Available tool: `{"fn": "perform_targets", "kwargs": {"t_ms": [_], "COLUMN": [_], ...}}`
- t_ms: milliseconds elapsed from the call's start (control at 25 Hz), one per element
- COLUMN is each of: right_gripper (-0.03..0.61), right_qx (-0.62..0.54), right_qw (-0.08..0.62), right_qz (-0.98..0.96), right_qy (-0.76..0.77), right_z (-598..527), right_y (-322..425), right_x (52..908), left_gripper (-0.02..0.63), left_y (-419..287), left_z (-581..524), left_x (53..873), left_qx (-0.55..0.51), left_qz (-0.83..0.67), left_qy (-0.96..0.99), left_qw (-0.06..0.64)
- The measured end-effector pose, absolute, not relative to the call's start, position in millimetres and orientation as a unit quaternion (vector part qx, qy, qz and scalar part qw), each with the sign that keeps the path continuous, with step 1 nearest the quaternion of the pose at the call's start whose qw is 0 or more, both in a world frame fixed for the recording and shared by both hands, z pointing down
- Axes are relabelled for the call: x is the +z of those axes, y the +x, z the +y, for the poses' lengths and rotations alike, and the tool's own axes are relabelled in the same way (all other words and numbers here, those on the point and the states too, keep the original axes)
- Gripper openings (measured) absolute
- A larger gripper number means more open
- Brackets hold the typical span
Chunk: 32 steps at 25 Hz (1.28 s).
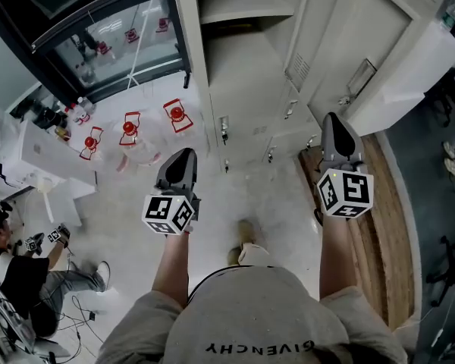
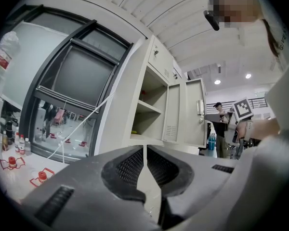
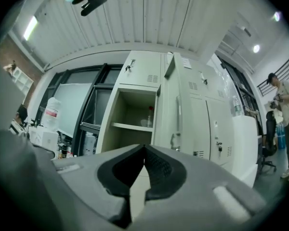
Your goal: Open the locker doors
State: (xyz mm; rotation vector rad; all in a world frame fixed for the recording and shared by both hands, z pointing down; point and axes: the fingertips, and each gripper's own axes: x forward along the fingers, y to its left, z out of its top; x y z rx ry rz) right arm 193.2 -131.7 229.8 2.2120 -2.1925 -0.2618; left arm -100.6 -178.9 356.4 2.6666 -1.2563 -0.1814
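Observation:
A cream locker cabinet [image 1: 243, 74] stands in front of me. One tall door [image 1: 364, 44] hangs open to the right, baring a shelf inside. The left gripper view shows that open compartment [image 2: 147, 109] and its door [image 2: 185, 112]. In the right gripper view the compartment [image 3: 130, 117] lies left of the edge-on door [image 3: 171, 109], with closed doors [image 3: 202, 114] further right. My left gripper [image 1: 183, 154] [image 2: 144, 147] is held short of the lockers, shut on nothing. My right gripper [image 1: 334, 118] [image 3: 144, 146] is near the open door's lower edge, also shut and empty.
Several water jugs with red caps [image 1: 129, 131] stand on the floor left of the lockers, below a black-framed window [image 1: 98, 36]. A person [image 1: 15, 271] sits on the floor at far left. A wooden board [image 1: 379, 233] lies at the right; another person [image 3: 284, 109] stands beyond.

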Motion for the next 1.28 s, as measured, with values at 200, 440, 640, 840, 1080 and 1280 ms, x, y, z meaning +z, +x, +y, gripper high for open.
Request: {"fn": "perform_targets", "kwargs": {"t_ms": [200,440,640,840,1080,1280], "right_gripper": [0.003,0.003,0.003,0.003,0.003,0.003], "right_qx": [-0.062,-0.022,0.007,0.043,0.078,0.092], "right_qw": [0.013,0.027,0.039,0.044,0.059,0.069], "right_qz": [-0.741,-0.785,-0.817,-0.838,-0.852,-0.857], "right_qy": [0.668,0.618,0.575,0.543,0.515,0.503], "right_z": [-151.9,-184.3,-210.0,-233.8,-263.1,-288.6], "right_y": [156.9,111.1,79.7,59.2,43.8,34.5], "right_x": [266.9,323.4,374.2,427.8,495.5,545.5], "left_gripper": [0.020,0.020,0.020,0.020,0.020,0.020], "left_y": [-114.0,-128.5,-127.8,-124.0,-119.9,-114.6], "left_z": [-188.7,-202.7,-216.7,-231.9,-256.9,-277.9], "left_x": [366.9,393.3,425.5,458.1,504.4,539.4], "left_qx": [-0.060,-0.046,-0.038,-0.027,-0.017,-0.024], "left_qz": [-0.442,-0.461,-0.468,-0.464,-0.478,-0.491], "left_qy": [0.890,0.880,0.875,0.876,0.866,0.855], "left_qw": [0.090,0.105,0.121,0.130,0.148,0.164]}}
